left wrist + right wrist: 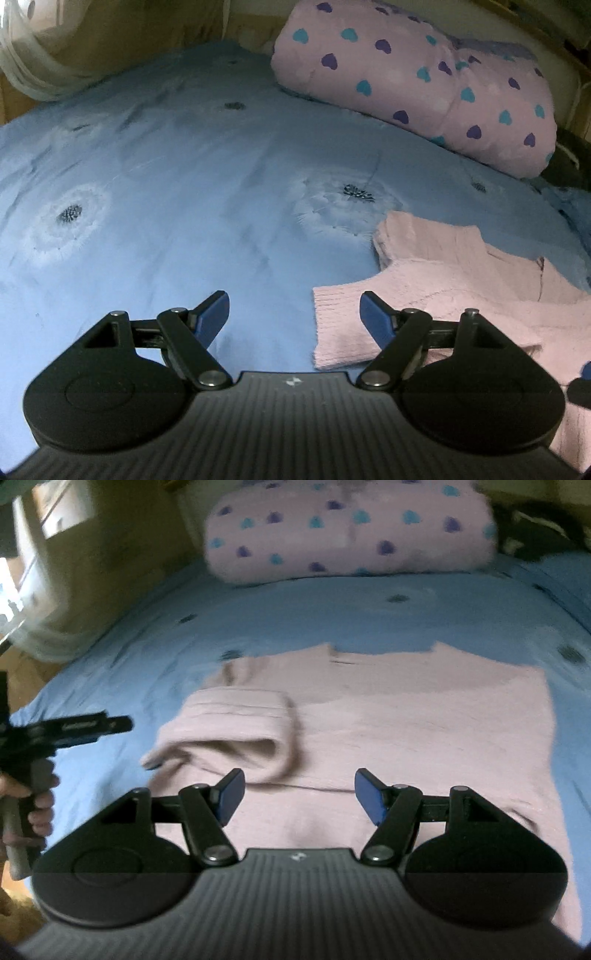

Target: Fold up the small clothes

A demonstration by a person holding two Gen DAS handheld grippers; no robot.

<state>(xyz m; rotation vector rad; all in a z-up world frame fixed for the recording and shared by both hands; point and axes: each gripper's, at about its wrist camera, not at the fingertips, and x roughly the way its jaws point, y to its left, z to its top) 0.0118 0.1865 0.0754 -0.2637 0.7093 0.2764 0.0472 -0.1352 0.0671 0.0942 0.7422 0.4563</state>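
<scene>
Currently both tongs gape wide and hold nothing: the right gripper [299,794] hovers over the pink sweater [424,738], which lies flat on the blue bedsheet [129,657] with one sleeve [229,723] doubled back across its body, while the left gripper [294,317] sits beside the ribbed cuff [340,332]. Risk, as I judge it: the soft, fuzzy knit is thick and springy, so a shallow pinch may slip or drag the folded sleeve loose. Farther back rests a plush heart-print blanket [424,81], rolled and bulky.
</scene>
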